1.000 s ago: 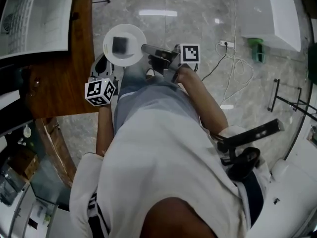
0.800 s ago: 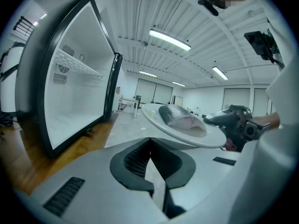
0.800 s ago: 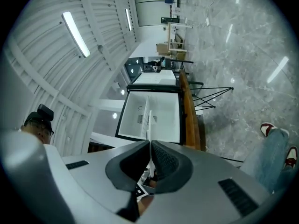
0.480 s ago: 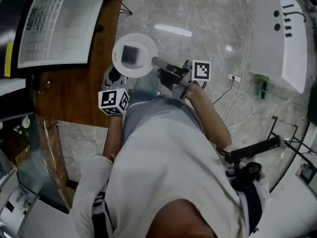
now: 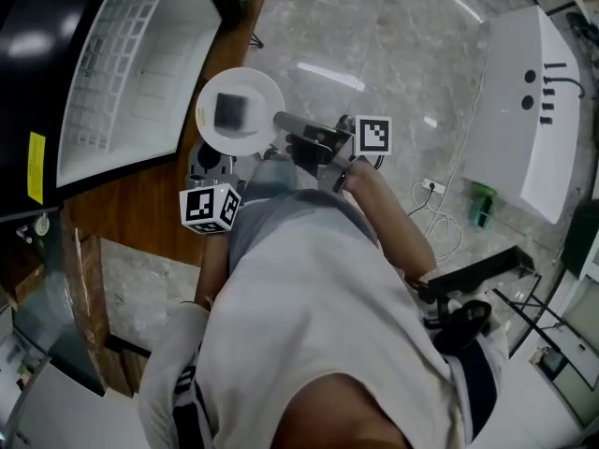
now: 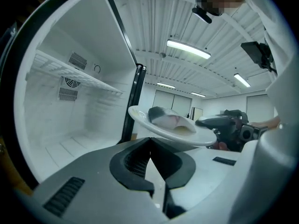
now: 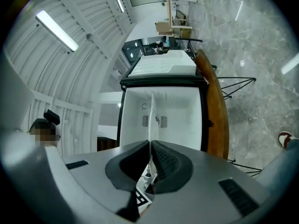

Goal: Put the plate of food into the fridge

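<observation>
A white plate carrying a dark piece of food is held level in front of the open fridge. My right gripper is shut on the plate's right rim. In the right gripper view the plate shows edge-on between the jaws of the right gripper, with the white fridge interior behind. The left gripper sits just below the plate, shut and empty. In the left gripper view the plate and food float above the closed left gripper, with the fridge shelf to the left.
A wooden cabinet top lies beside the fridge at the left. On the marble floor to the right stand a white appliance, a green object and loose white cables. The person's body fills the lower middle.
The view has swung toward the fridge, whose open interior now fills more of the upper left. The plate stays held by the right gripper, with the left gripper still under it.
</observation>
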`<action>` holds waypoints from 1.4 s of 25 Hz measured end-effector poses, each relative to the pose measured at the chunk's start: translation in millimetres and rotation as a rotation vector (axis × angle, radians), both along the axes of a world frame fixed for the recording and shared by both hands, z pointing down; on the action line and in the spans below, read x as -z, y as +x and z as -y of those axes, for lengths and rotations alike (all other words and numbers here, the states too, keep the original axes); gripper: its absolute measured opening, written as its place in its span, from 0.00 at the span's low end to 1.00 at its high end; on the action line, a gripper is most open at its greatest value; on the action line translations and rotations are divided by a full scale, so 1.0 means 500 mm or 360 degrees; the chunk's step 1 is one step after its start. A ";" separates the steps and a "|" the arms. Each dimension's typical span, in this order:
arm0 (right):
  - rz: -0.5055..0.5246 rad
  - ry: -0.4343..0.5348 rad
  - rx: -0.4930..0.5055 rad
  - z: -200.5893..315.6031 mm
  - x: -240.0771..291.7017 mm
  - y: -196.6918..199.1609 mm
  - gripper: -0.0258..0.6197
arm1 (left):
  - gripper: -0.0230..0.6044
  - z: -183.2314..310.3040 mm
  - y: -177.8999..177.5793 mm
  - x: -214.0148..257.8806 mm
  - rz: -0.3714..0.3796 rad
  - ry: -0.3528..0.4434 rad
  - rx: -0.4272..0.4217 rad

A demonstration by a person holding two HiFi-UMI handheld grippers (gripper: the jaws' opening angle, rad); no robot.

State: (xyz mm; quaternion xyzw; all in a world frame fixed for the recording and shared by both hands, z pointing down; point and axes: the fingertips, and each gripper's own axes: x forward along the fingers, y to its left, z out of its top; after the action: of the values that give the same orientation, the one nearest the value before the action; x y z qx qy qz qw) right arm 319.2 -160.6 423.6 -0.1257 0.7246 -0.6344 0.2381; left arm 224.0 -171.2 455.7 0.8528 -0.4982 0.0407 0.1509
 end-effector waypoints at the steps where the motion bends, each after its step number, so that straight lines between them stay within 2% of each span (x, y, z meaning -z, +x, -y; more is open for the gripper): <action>1: 0.0008 0.0001 0.0020 0.021 0.004 -0.008 0.08 | 0.07 0.017 -0.005 0.010 -0.0020 0.0018 0.0018; 4: 0.0017 0.0002 0.0066 0.078 0.011 -0.030 0.08 | 0.06 0.059 -0.019 0.036 -0.0071 0.0066 0.0059; 10: 0.0056 0.0056 0.0197 0.162 0.057 -0.092 0.08 | 0.07 0.105 -0.070 0.080 -0.0035 0.0138 0.0194; 14: 0.0102 0.0071 0.0352 0.201 0.085 -0.149 0.08 | 0.06 0.115 -0.109 0.122 -0.0110 0.0205 0.0308; 18: 0.0125 0.0054 0.0512 0.249 0.119 -0.208 0.08 | 0.06 0.142 -0.152 0.151 -0.0034 0.0239 0.0488; 22: 0.0121 0.0026 0.0656 0.302 0.134 -0.246 0.08 | 0.06 0.176 -0.178 0.161 -0.0044 0.0267 0.0644; 27: 0.0087 0.0065 0.0844 0.366 0.149 -0.286 0.08 | 0.07 0.207 -0.184 0.180 -0.0041 0.0279 0.0849; 32: 0.0062 0.0022 0.0951 0.425 0.151 -0.314 0.08 | 0.07 0.237 -0.169 0.194 -0.0010 0.0306 0.0973; 35: 0.0019 -0.0018 0.1005 0.438 0.131 -0.357 0.08 | 0.07 0.243 -0.181 0.193 0.0063 0.0330 0.1028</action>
State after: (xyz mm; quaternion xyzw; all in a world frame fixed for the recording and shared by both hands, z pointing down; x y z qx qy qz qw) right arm 140.8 -379.8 358.0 0.1080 0.7228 -0.6818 0.0328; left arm 133.3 -292.5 359.2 0.6607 -0.7471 -0.0435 0.0588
